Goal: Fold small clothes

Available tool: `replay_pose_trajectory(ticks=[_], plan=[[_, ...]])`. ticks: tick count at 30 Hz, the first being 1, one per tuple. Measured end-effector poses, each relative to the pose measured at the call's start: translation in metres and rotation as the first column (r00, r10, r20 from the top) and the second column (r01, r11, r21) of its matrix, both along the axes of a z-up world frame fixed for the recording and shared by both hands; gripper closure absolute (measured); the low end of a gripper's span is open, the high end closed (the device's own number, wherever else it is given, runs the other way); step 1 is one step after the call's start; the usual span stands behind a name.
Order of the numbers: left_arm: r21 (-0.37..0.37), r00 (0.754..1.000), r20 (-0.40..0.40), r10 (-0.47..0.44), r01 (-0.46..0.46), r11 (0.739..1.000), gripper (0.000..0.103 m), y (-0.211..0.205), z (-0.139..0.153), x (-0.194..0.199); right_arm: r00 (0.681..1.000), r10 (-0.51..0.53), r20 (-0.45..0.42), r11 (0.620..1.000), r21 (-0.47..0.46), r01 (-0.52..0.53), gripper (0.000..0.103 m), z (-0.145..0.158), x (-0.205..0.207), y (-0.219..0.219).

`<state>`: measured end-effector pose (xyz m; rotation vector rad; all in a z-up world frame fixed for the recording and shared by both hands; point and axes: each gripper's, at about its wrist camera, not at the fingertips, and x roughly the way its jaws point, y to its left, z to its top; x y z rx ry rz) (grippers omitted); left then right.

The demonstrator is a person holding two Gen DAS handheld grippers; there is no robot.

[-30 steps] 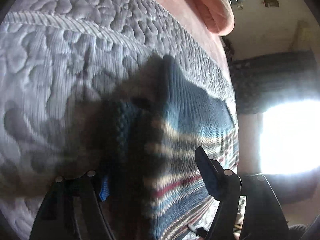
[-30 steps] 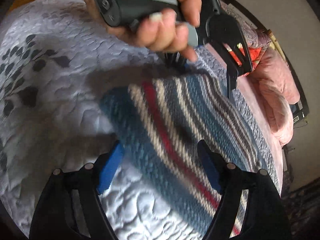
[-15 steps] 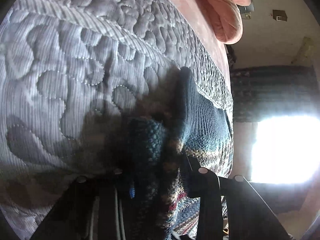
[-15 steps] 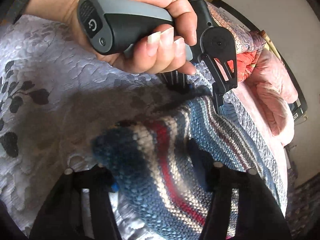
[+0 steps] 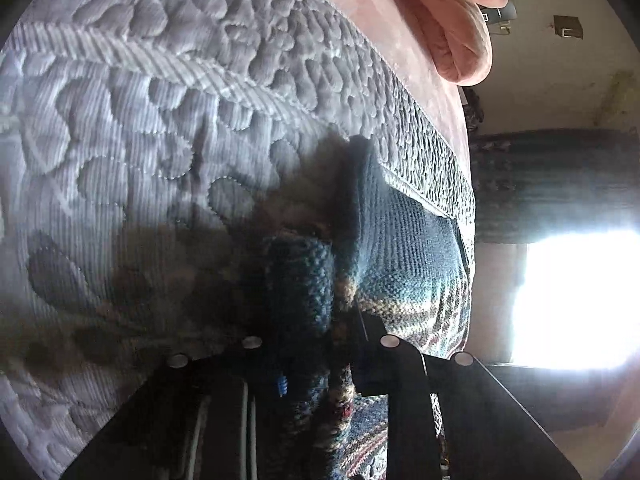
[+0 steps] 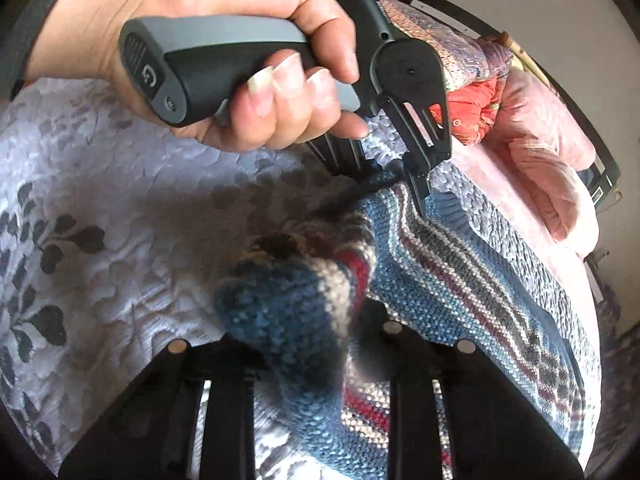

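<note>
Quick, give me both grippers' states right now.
Left gripper: shut on the blue striped knitted garment.
Right gripper: shut on a bunched edge of the same garment.

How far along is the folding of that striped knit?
Just begun. Both grippers, left and right, are shut on bunched edges of the striped knit, lifting them off the quilt. No finished fold shows; most of it lies spread flat, so the folding is left.

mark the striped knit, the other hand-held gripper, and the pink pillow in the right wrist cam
striped knit point(image 6: 460, 272): right wrist view, flat striped part.
left hand-held gripper point(image 6: 418, 184): right wrist view, fingertips pinching the knit's edge.
pink pillow point(image 6: 548, 168): right wrist view, middle of its folds.
</note>
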<state>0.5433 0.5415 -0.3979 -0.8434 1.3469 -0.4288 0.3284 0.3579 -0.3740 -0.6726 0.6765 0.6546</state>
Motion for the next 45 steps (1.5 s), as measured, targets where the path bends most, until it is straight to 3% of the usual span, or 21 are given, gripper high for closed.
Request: replay_pose_trajectory(ticks=[19, 45], plan=[[0.101, 0.999, 0.04, -0.03, 0.026, 0.995, 0.082, -0.041, 0.09, 0.018, 0.997, -0.082, 0.009, 0.987, 0.136, 0.08, 0.083, 0.077, 0.01, -0.035], [0.231, 0.994, 0.074, -0.083, 0.064, 0.971, 0.083, -0.116, 0.172, 0.026, 0.981, -0.195, -0.017, 0.938, 0.289, 0.191, 0.083, 0.142, 0.019, -0.11]])
